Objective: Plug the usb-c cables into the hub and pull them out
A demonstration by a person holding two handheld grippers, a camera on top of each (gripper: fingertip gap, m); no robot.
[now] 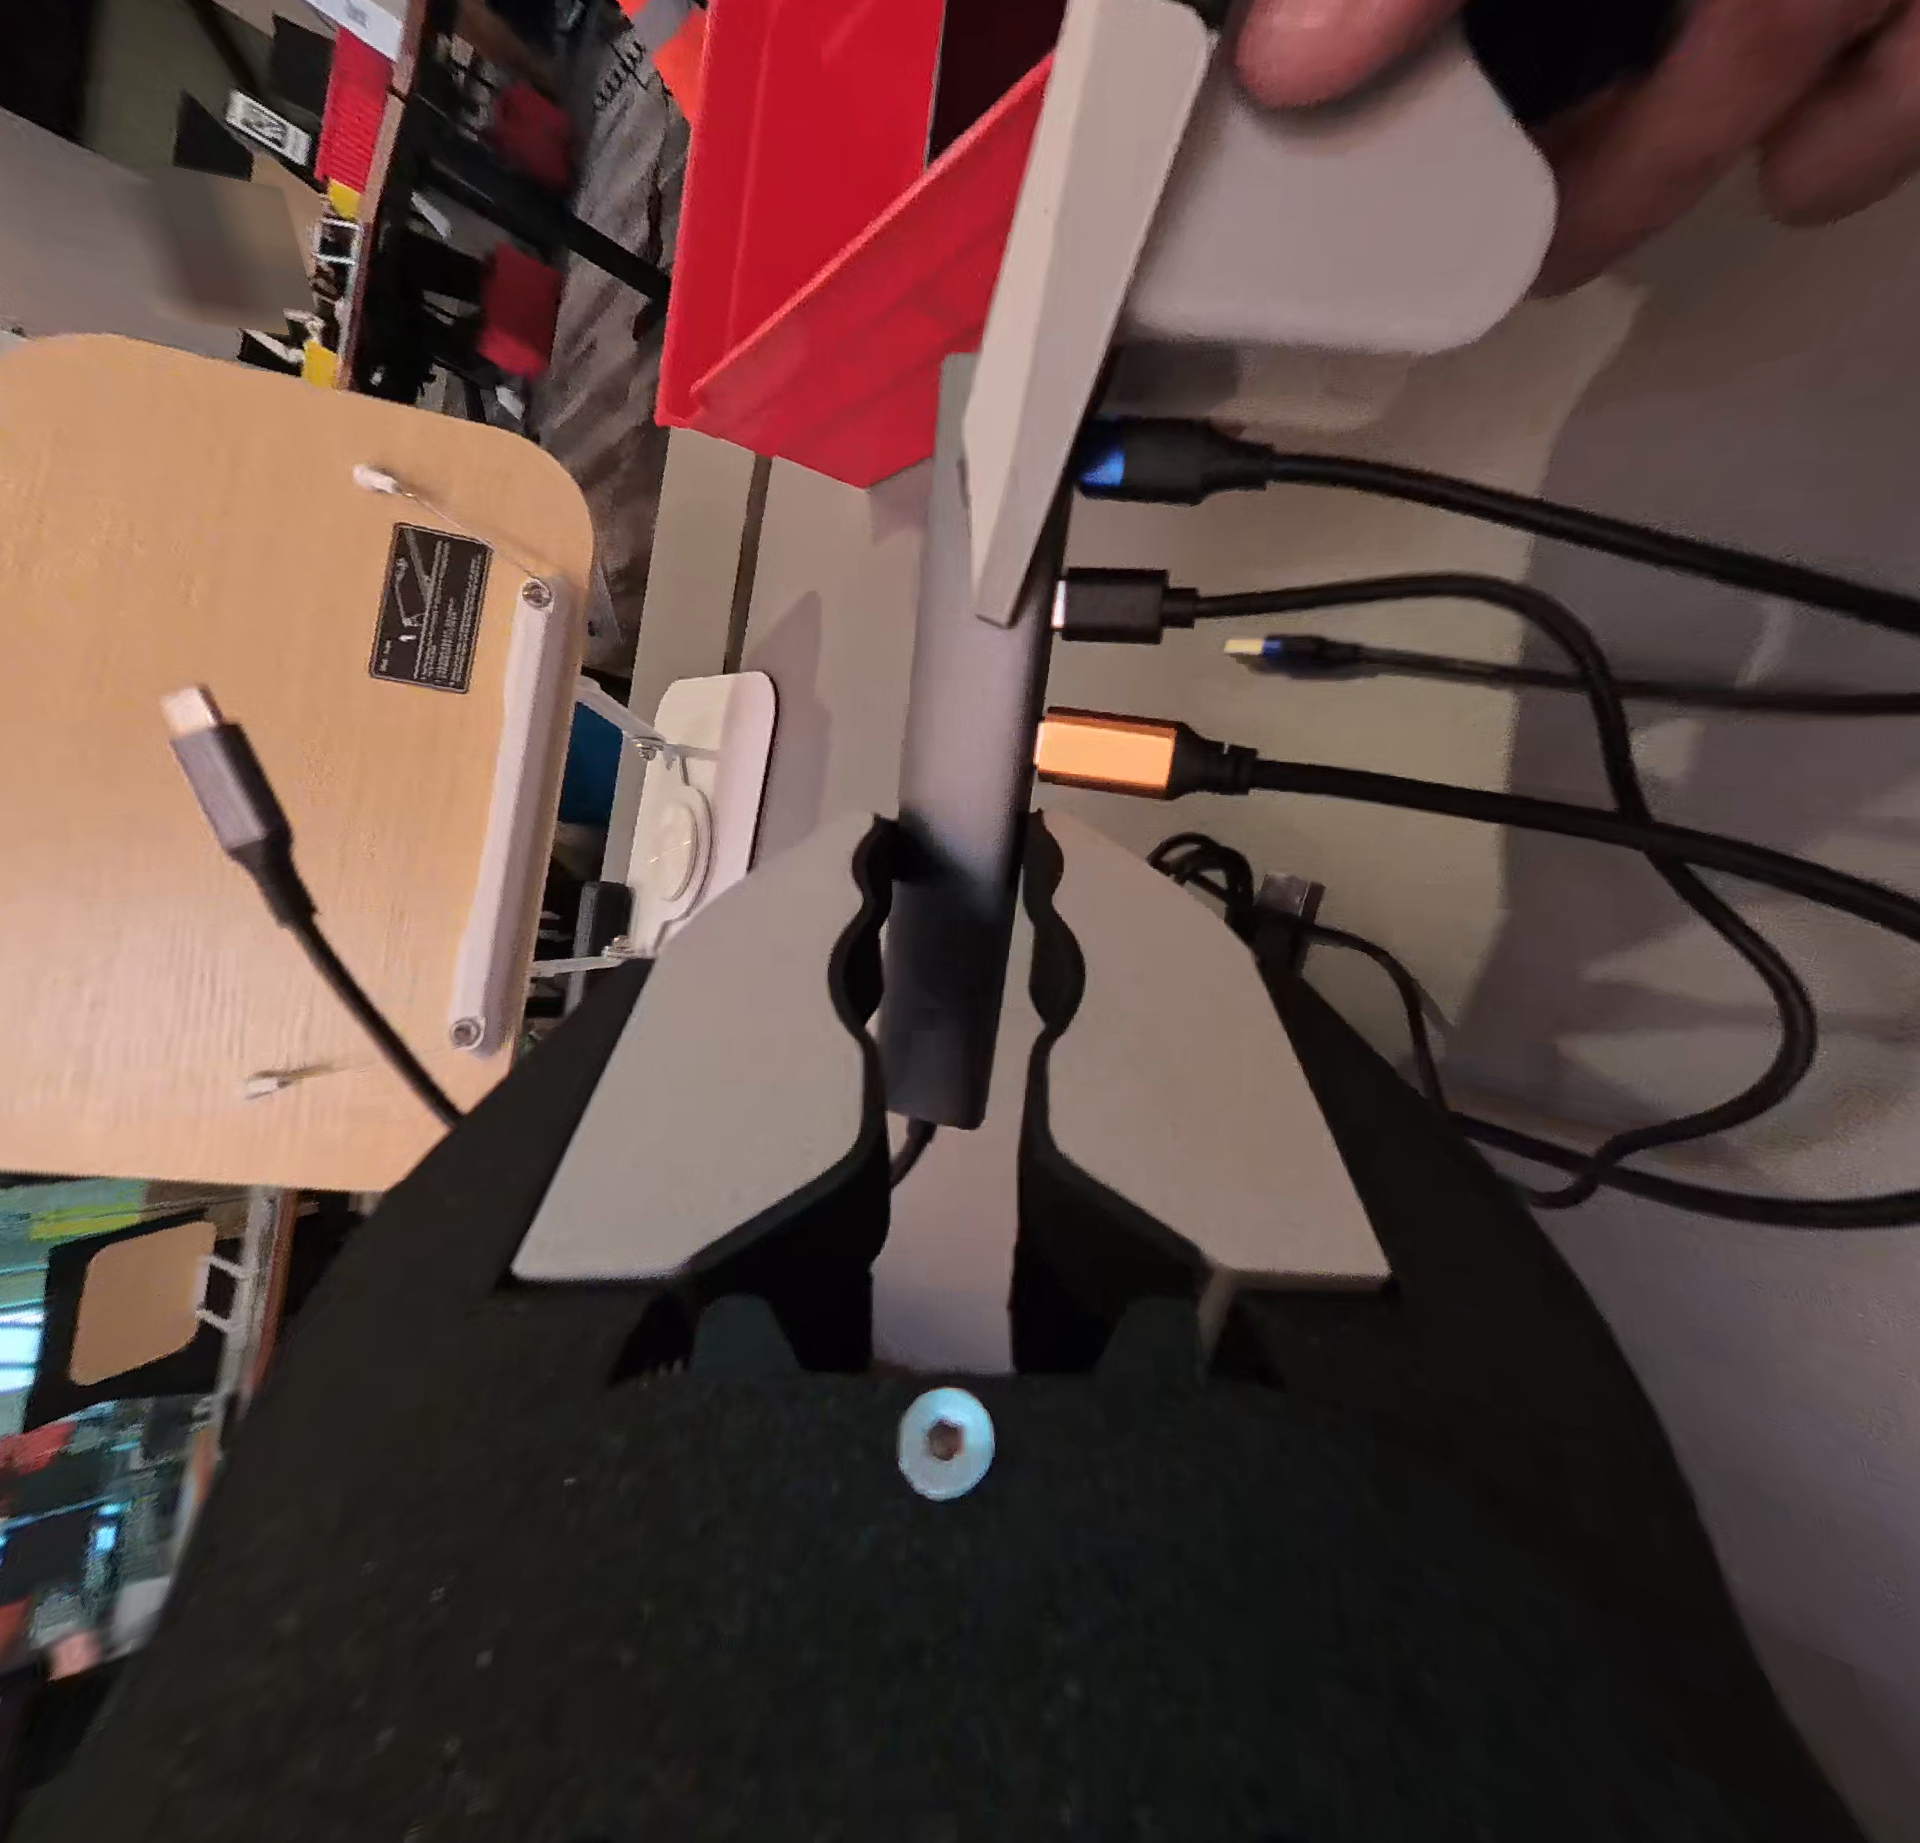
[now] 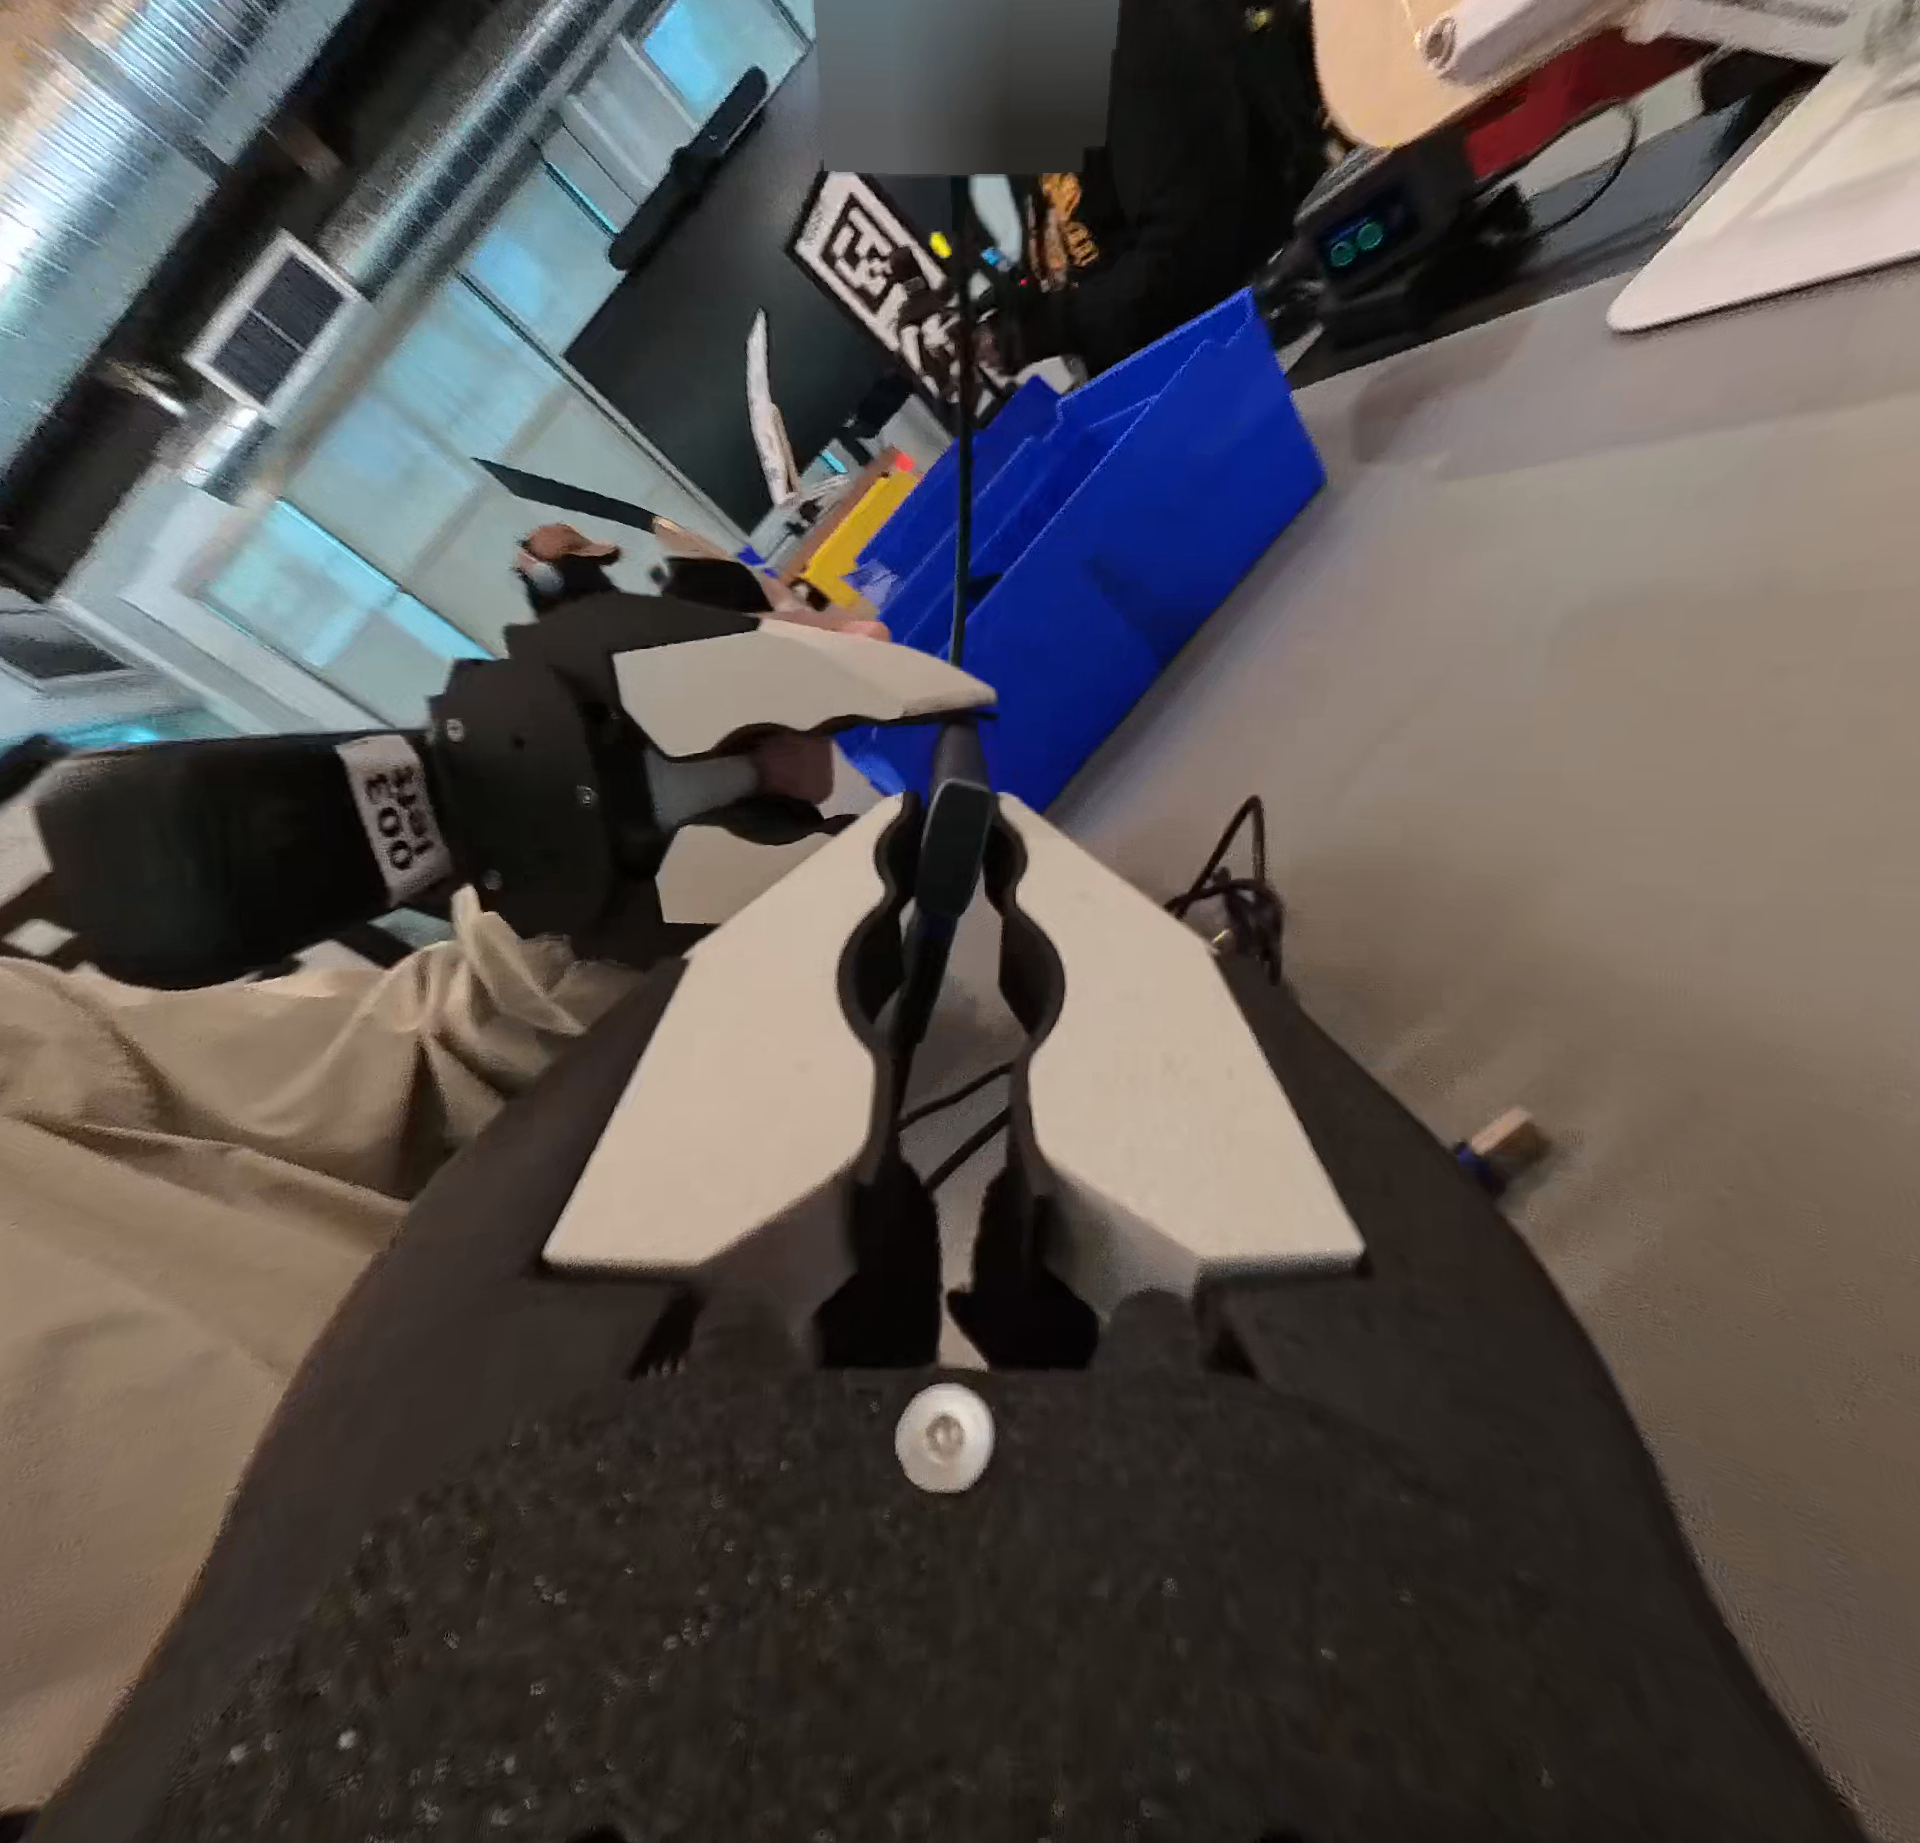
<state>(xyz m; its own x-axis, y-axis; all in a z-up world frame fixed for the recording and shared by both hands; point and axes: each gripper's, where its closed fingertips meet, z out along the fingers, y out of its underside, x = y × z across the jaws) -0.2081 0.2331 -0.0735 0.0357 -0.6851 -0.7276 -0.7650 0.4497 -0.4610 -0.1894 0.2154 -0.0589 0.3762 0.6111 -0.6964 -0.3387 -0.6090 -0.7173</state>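
My left gripper (image 1: 956,858) is shut on the grey usb-c hub (image 1: 966,702), which sticks out forward between its fingers, lifted off the table. Along the hub's right side sit a black plug with a blue light (image 1: 1143,463), a plain black plug (image 1: 1112,604) and an orange plug (image 1: 1107,754). A small blue-and-gold plug (image 1: 1268,650) lies loose on the table. My right gripper (image 2: 951,827) is shut on a dark cable plug (image 2: 951,858); in the left wrist view it (image 1: 1101,443) is around the blue-lit plug. The hub's own lead and plug (image 1: 223,775) dangle left.
A red bin (image 1: 831,235) stands beyond the hub and a blue bin (image 2: 1091,567) behind the left gripper (image 2: 894,754). Black cables (image 1: 1714,962) trail over the grey table (image 2: 1558,754). A wooden chair seat (image 1: 260,910) is at left. A person's hand (image 1: 1662,58) and trouser leg (image 2: 208,1222) are close. My two grippers' fingertips are within a few centimetres of each other.
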